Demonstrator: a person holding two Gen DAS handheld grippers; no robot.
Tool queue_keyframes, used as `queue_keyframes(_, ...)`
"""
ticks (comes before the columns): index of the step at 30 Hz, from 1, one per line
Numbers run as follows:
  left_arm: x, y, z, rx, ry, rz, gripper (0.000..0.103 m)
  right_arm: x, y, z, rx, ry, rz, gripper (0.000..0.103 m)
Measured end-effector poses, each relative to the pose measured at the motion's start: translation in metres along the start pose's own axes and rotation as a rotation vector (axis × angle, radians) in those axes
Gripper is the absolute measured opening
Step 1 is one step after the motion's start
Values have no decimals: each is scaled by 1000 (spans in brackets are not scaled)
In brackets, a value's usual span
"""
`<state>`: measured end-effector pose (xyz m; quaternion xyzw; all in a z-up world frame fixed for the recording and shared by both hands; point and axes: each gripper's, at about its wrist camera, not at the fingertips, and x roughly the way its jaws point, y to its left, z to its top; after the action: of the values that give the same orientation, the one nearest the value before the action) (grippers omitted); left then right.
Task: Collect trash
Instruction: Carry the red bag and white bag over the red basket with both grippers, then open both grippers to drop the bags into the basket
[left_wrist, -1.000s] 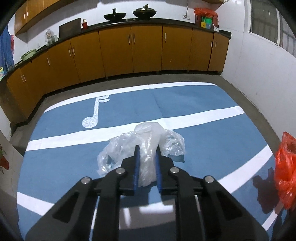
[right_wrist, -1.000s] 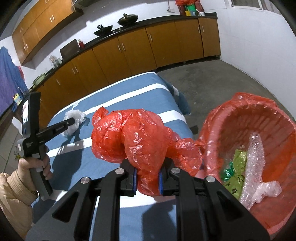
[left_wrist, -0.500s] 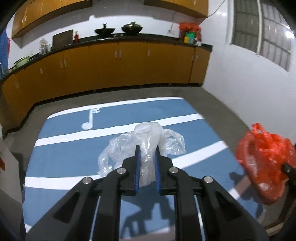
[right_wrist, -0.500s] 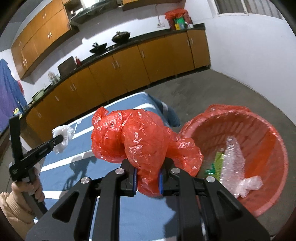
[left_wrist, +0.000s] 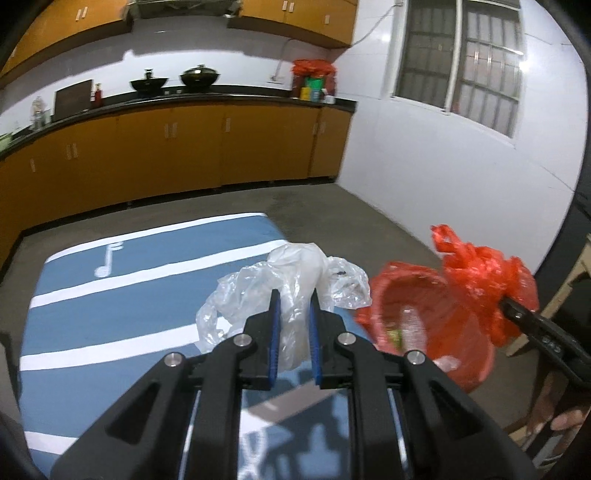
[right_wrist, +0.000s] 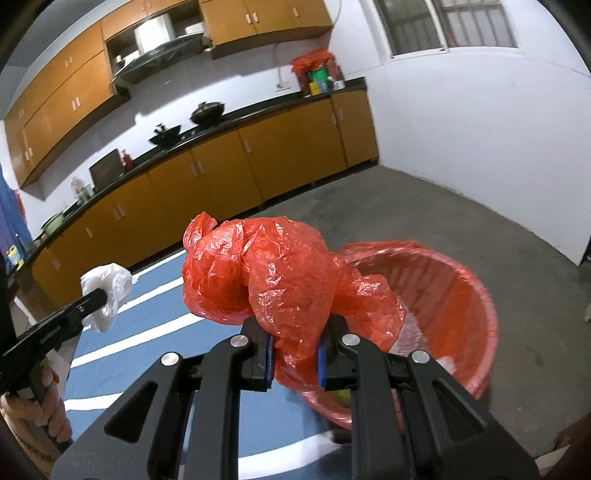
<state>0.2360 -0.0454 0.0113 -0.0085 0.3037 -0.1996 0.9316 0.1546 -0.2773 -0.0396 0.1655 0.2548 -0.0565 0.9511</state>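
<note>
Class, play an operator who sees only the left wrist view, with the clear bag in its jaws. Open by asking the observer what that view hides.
Operator: How full is the basin?
Observer: The right wrist view shows the red-lined basin mostly empty.
Operator: Is the red bag held firmly?
Observer: The right gripper is clamped on the red bag.
Operator: Is my bag clear of the mat?
Observer: Yes, the clear bag hangs above the blue mat.

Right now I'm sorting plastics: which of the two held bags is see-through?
The clear plastic bag in the left gripper; the crumpled red bag in the right gripper is opaque.
</note>
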Motion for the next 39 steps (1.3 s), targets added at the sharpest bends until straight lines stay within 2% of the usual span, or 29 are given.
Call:
queue_keyframes(10,7,-56,-1,28,18,-127,14,-10,-29,-4,62,-18,-78,17)
queue_keyframes(24,55,-121,-5,56,67,-263,15,-2,-66,-3,166,-21,-156,17)
queue_keyframes(37,110,-147,-13,69,137,-316,17,12,-82,5,220,-37,-179,18)
queue_keyframes(39,117,-147,-14,71,147,-317,21,12,-86,3,222,-37,-178,24)
